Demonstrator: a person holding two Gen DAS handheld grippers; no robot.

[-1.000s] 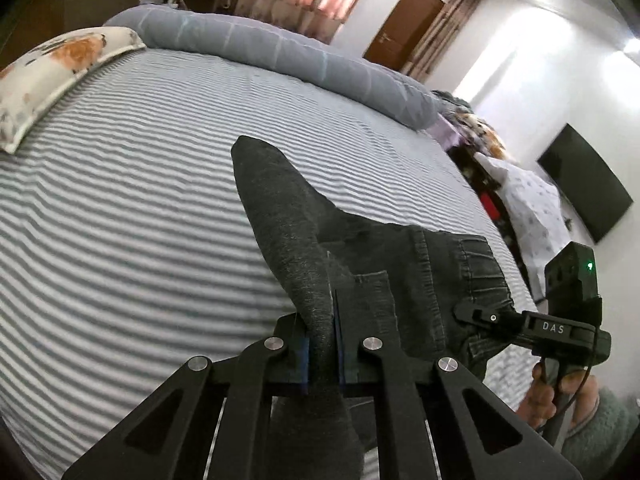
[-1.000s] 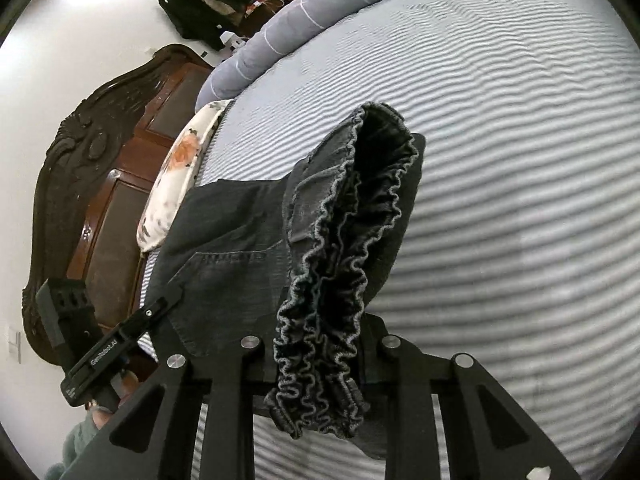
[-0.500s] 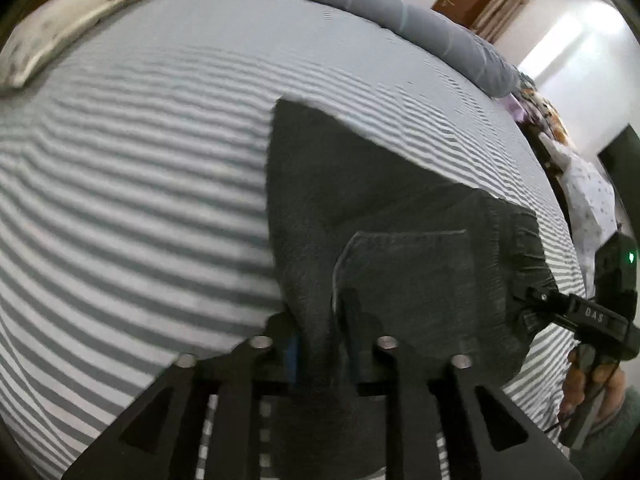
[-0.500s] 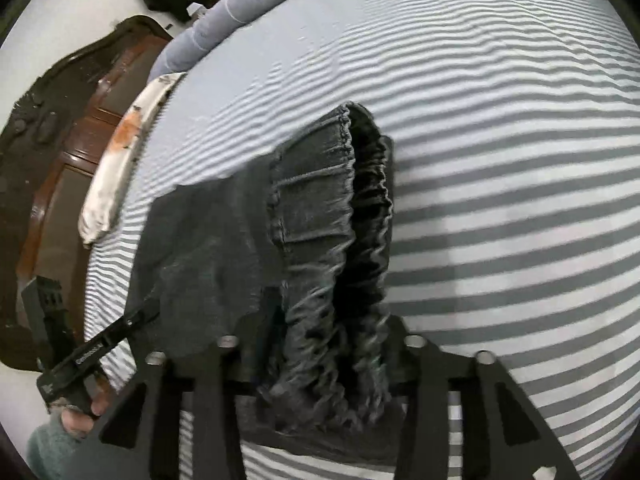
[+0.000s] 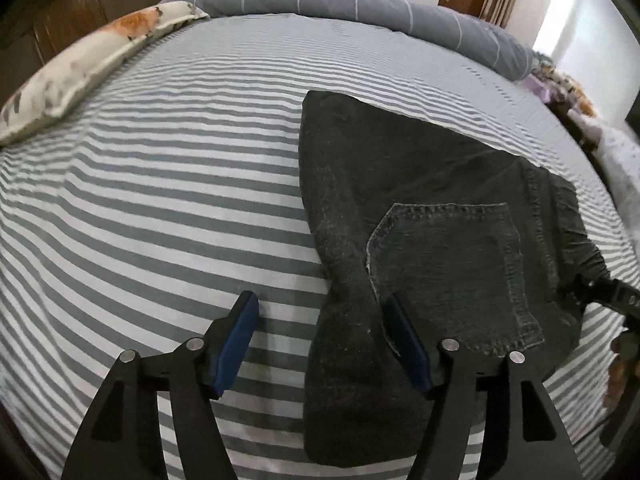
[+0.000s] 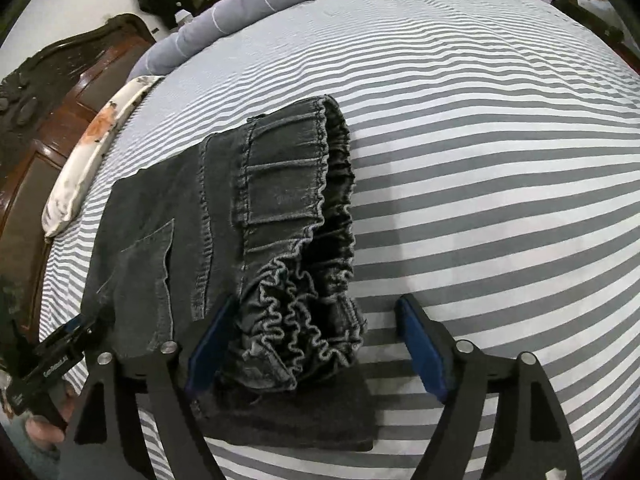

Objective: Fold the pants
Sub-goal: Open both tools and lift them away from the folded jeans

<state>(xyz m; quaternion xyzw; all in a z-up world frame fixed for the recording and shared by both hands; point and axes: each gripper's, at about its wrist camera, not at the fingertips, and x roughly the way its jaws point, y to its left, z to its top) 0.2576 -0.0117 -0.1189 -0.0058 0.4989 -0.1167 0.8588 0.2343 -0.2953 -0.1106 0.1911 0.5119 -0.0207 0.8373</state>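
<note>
Two blue-padded jaws of the left gripper [image 5: 320, 344] stand wide apart, having just been opening; the dark grey pants [image 5: 440, 240] lie flat on the striped bed [image 5: 160, 200], a fold between the jaws but unpressed. A floral pillow [image 5: 80, 68] lies far left.

From the right wrist, the right gripper [image 6: 316, 344] has likewise just been opening; the gathered waistband [image 6: 312, 320] rests loose between its jaws.

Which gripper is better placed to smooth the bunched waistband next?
Right. The right gripper, jaws just opened, straddles the ruffled waistband of the pants. The left gripper sits at the leg end.
</note>
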